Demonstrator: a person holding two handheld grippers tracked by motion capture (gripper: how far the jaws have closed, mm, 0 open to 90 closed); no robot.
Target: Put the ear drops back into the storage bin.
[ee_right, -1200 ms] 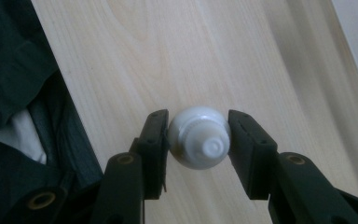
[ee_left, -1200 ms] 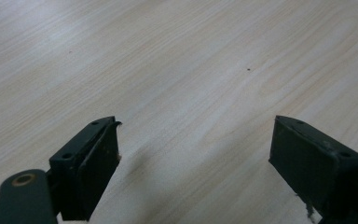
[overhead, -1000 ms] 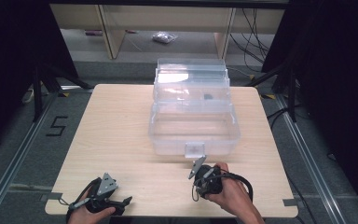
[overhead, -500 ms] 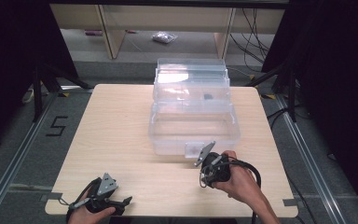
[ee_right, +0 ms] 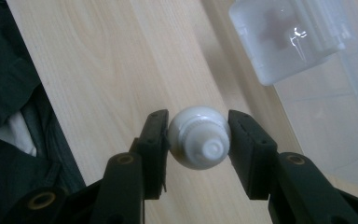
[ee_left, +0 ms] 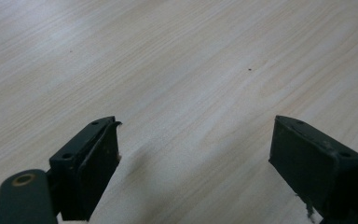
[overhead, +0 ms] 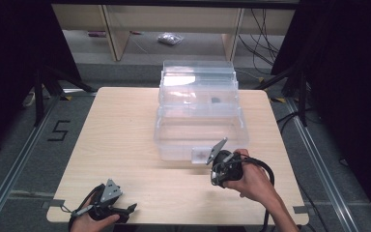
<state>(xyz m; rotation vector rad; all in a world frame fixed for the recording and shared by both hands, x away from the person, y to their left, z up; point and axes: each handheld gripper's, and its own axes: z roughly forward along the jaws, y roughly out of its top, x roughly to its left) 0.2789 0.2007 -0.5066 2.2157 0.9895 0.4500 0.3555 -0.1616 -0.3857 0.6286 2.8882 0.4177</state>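
Compared with half a second ago: right gripper (overhead: 221, 166) carried slightly further right along the near part of the table (overhead: 125, 140), right hand (overhead: 251, 181) following; left gripper (overhead: 107, 207) unchanged at the near left corner; clear plastic box (overhead: 199, 116) unmoved.

Right gripper clamped on a small white rounded object (ee_right: 199, 136), held between both pads, ribbed collar and short nozzle facing the camera; glossy plastic, bulb-shaped. Held above bare wood just in front of the box's near wall, close beside the frosted latch tab (ee_right: 286, 39) at that wall's middle.

Left gripper jaws spread wide, nothing between them, low over bare wood; black matte pads, screw-fixed.

Box: transparent, tiered, lid stood open toward the far edge; a small dark item (overhead: 216, 100) inside an upper tier, too small to identify. Occupies the middle-to-far part of the table, right of centre.

Open room: broad clear strip along the left edge; near edge free between the two grippers; narrow margin between box and right edge.

Table: pale wood-grain laminate, rounded corners, faint sheen.
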